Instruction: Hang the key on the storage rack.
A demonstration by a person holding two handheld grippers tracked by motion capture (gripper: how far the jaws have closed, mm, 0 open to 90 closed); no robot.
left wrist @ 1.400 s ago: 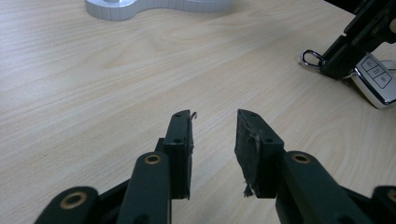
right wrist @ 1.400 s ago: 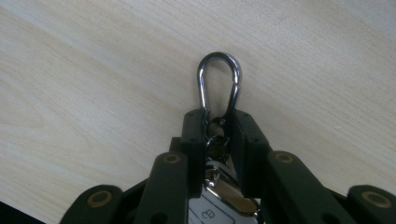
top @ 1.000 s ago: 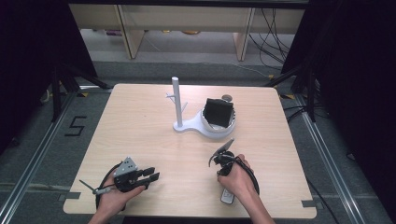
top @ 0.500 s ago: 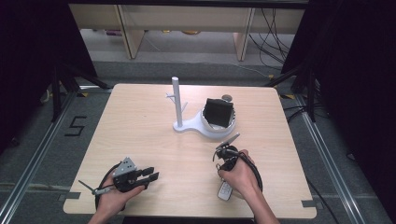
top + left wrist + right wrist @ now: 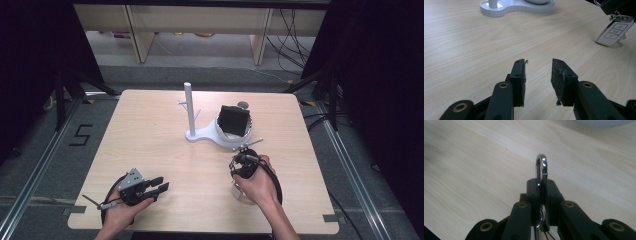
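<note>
High view: the right tool has come back toward the person since a moment ago, away from the white stand. It is clamped on the metal clip of a car key. The stand's post is bare, so I think the key has still to be hung there, and this pull back may be a pause to aim again.

In the right gripper view the clip pokes straight out past the tip of the tool, its loop standing tall and thin. In the left gripper view the key hangs below the right tool. Its long side slants down, with its low end at or very near the table; I cannot tell if it touches. Its button face looks toward the left tool.

The left tool sits low by the near edge. Its jaws are wide apart and hold nothing.
</note>
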